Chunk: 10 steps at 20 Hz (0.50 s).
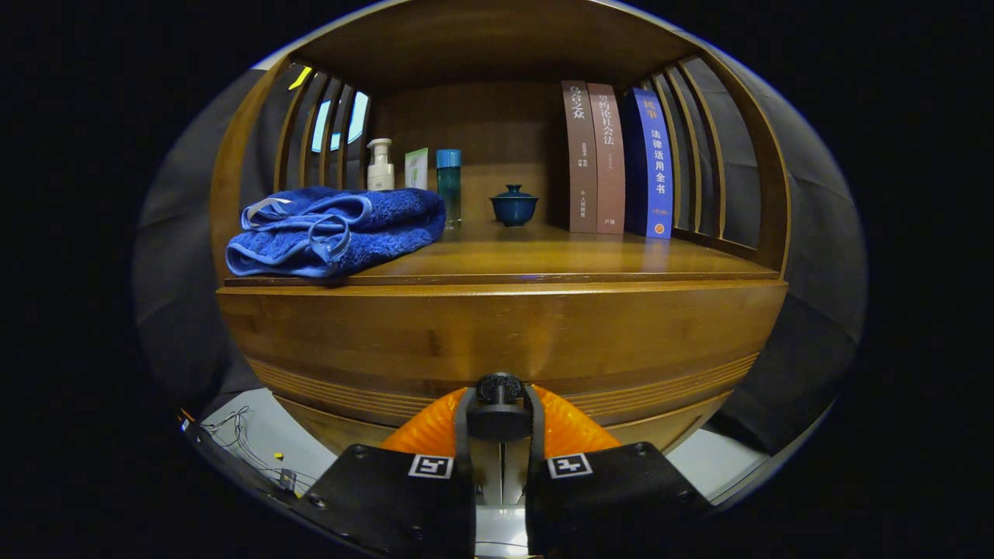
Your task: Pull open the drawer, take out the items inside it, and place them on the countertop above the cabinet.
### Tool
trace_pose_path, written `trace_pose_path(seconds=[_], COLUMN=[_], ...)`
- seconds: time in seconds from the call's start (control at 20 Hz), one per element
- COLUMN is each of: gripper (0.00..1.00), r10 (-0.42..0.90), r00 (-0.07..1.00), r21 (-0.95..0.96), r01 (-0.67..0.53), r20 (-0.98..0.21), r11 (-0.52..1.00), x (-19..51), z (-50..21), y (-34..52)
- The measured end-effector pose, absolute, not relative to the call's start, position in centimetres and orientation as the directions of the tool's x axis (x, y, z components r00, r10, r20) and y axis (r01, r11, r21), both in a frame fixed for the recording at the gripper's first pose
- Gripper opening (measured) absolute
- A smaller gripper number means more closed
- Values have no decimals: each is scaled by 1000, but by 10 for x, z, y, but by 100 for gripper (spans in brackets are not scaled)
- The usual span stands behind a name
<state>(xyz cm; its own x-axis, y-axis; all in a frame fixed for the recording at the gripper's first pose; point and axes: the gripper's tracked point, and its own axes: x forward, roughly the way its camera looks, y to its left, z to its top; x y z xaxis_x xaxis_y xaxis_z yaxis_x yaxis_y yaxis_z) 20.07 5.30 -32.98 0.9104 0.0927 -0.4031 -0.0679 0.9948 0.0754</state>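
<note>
**Wood cabinet front, tool closed on the drawer knob**

Wood fills most of the scene: a warm brown cabinet with a drawer (pixel 497 341) front straight ahead of the tool (pixel 498 419). Both fingers are drawn in close and press on the dark round knob (pixel 498 388) from either side (only the knob's width separates them). The drawer front sits flush with the cabinet, its contents hidden.

Above and beyond the tool, the desk (pixel 559 260) is a polished wooden top with slatted sides and a solid back. On it, up and left of the tool, lies a folded blue towel (pixel 335 231). Behind the towel stand a white pump bottle (pixel 380 164), a small pale box (pixel 417 168) and a teal bottle (pixel 449 186). A dark blue lidded cup (pixel 513 205) sits directly beyond the tool, and three upright books (pixel 617 159) stand up and right.

Dark cloth walls surround the cabinet; a pale floor with loose wires (pixel 241 439) lies low to the left.
</note>
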Motion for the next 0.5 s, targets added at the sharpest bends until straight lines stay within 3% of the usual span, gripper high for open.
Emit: trace_pose_path(seconds=[0.5], gripper=[29], r10=[97], r00=[901], r21=[84], r01=[-67], r20=[-423], r11=[994], x=[117], z=[-321], y=[45])
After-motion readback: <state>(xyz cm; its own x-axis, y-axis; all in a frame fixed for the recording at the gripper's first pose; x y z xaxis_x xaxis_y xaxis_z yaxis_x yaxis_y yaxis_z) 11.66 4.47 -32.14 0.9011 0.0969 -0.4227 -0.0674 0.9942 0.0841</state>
